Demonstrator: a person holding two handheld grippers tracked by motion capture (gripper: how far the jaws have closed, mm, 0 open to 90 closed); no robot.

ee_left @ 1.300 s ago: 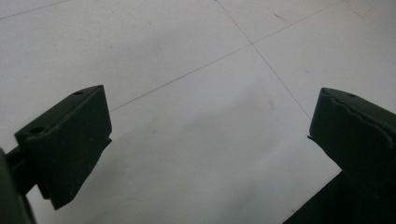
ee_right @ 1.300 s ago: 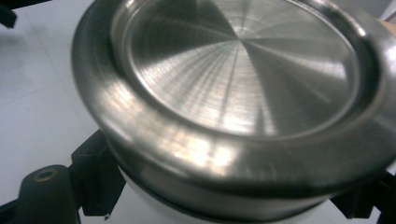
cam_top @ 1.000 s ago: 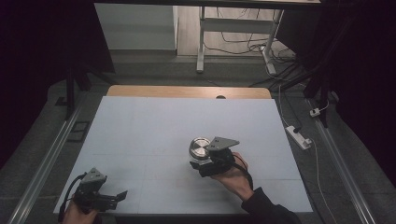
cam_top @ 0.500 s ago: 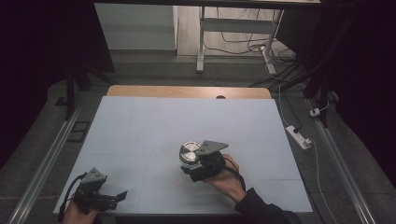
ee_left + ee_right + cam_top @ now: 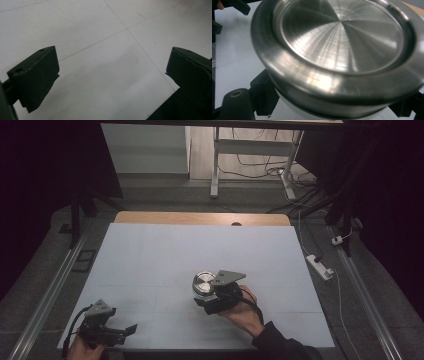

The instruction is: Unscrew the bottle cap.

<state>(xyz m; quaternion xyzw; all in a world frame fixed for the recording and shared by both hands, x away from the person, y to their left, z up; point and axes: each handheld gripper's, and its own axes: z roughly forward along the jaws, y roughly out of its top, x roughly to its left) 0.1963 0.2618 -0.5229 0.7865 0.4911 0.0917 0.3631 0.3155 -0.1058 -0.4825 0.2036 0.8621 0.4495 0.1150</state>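
A round brushed-steel tin (image 5: 203, 282) with a recessed top is near the middle of the white table, a little right of centre. My right gripper (image 5: 204, 295) comes at it from the near side and is shut on its lower body. In the right gripper view the tin (image 5: 337, 45) looms close, with a black jaw on each side below its rim and the right gripper (image 5: 334, 110) clamped around it. My left gripper (image 5: 127, 331) rests at the near left corner. Its jaws stand wide apart over bare table in the left gripper view, the left gripper (image 5: 110, 75) holding nothing.
The white table sheet (image 5: 150, 255) has a wooden strip (image 5: 200, 218) along its far edge. A white power strip (image 5: 320, 266) lies on the floor to the right. Metal rails run along both sides, and desk legs with cables stand beyond the far edge.
My right gripper has carried the tin a little to the left and slightly nearer. The left gripper has stayed where it was.
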